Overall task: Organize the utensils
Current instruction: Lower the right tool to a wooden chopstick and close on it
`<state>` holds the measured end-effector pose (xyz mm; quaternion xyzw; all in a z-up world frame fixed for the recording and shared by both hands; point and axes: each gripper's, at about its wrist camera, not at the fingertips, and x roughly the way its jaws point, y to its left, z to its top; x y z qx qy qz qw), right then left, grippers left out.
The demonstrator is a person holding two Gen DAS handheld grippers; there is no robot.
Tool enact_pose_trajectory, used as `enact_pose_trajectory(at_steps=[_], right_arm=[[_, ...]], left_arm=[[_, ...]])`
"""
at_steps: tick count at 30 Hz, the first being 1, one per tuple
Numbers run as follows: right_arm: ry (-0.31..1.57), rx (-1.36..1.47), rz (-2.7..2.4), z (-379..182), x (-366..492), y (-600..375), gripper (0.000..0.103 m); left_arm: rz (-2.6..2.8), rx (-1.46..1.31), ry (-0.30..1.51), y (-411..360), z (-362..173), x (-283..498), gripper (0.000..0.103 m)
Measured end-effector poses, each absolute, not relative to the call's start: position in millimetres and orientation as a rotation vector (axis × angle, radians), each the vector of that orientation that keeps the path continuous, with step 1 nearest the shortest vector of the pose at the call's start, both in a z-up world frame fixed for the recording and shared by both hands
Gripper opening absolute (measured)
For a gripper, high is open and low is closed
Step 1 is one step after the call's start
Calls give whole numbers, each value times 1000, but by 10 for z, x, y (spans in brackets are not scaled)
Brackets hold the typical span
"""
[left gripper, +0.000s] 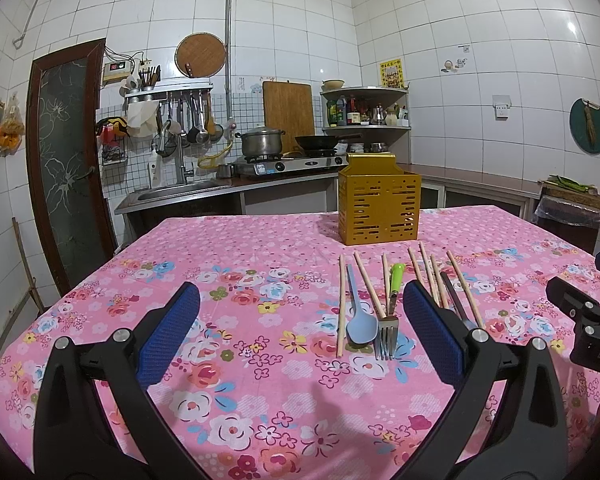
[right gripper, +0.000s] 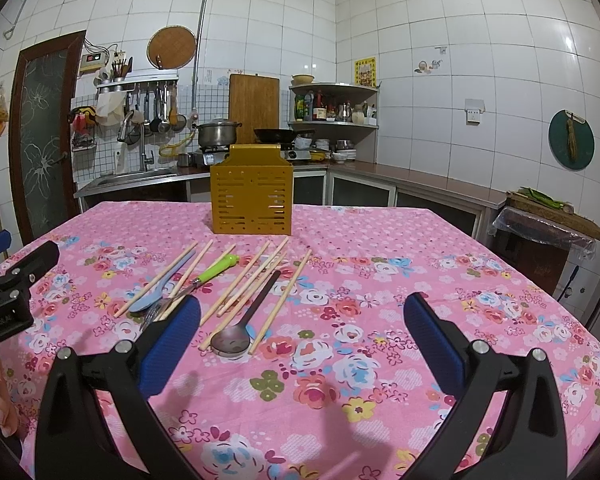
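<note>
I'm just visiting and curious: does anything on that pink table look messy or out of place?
Yes. The chopsticks, blue spoon, green-handled fork and dark spoon lie loose and criss-crossed on the tablecloth, while the yellow holder behind them looks unused. Nothing seems spilled or broken.

From my left wrist camera, the left gripper hangs above the pink floral tablecloth, jaws spread wide and empty. Between its blue pads lie a light-blue plastic spoon and a green-handled metal fork, among loose wooden chopsticks. A perforated yellow metal utensil holder stands upright beyond them.
</note>
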<state>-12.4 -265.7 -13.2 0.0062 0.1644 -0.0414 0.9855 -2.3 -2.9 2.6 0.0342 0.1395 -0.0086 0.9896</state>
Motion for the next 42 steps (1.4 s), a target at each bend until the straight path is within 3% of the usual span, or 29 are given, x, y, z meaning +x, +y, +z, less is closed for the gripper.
enact_pose_trajectory(at_steps=[17,25,42], right_arm=[[369,41,-24,30,151,-2707,99],[429,-42,-40,278,885,-2656,99],[521,64,-110,151,2113,-2872,99]], left_arm=[[5,62,362,67,210,226,98],[-24,53,461,72,534,964,98],[-53,10,560,-122,438,2368,98]])
